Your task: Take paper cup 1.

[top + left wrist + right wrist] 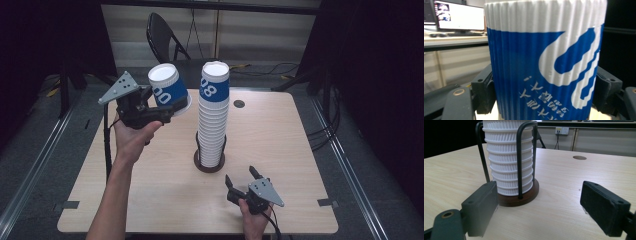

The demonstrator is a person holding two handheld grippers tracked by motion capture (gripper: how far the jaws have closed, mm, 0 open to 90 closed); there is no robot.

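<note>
Blue-and-white paper cup [168, 90] sits clamped in the left tool [172, 107]; right tool [241, 176] gapes wide.

We see a paper cup [169, 90] with a white ribbed wall, a wide blue band and white lettering and a white swirl printed on the blue. The stack of cups [213, 117] beside it is white and ribbed, its top cup banded in the same blue with white figures. The holder [520, 195] has a dark brown round base and black wire uprights. The counter [280, 150] is pale wood grain with one small dark round hole. Both tongs, left [172, 109] and right [242, 176], are black with grey three-cornered plates.
</note>
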